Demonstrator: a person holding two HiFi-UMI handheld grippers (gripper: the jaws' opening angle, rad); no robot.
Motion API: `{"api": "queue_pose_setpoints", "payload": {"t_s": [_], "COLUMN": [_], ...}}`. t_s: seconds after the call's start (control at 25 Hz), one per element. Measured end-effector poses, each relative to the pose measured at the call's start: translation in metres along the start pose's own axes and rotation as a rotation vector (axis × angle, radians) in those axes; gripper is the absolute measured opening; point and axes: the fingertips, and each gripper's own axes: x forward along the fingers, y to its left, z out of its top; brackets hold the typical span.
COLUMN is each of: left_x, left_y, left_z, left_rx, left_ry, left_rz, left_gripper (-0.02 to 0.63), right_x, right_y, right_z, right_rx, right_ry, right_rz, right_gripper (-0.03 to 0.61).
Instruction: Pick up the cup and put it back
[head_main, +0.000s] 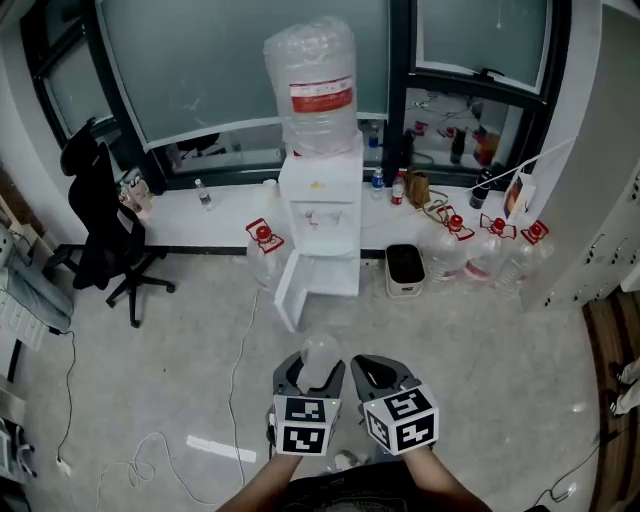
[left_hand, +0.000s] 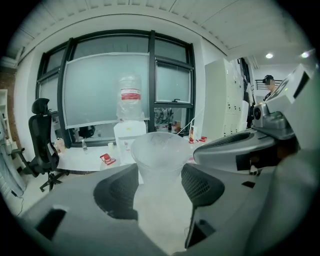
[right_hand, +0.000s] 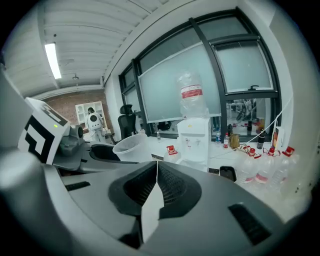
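Observation:
A translucent plastic cup (left_hand: 159, 159) stands upright between the pads of my left gripper (left_hand: 160, 182), which is shut on it. In the head view the cup (head_main: 320, 362) sits in the left gripper (head_main: 311, 375) low in the middle, held above the floor. My right gripper (head_main: 385, 377) is just beside it on the right, shut with nothing between its pads (right_hand: 156, 182). From the right gripper view the cup (right_hand: 131, 147) shows at the left. The white water dispenser (head_main: 320, 215) with its big bottle (head_main: 312, 85) stands ahead by the window.
A black office chair (head_main: 105, 225) stands at the left. Several empty water bottles (head_main: 480, 250) and a small black bin (head_main: 405, 268) lie right of the dispenser. The dispenser's lower door (head_main: 292, 292) hangs open. Cables (head_main: 240, 350) trail on the floor. White lockers (head_main: 610, 200) line the right.

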Motion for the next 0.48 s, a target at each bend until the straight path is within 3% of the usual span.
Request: {"api": "queue_pose_setpoints", "payload": {"t_s": [0.48], "left_x": [0.042], "left_y": [0.012], "left_z": [0.015], "left_rx": [-0.024], "left_ry": [-0.006], "left_rz": [0.027], "left_gripper": [0.270], "right_x": [0.033], "right_y": [-0.032], "right_z": [0.021], "right_rx": [-0.011], "right_ry": [-0.020], "right_rz": [0.012], "right_gripper": [0.021]}}
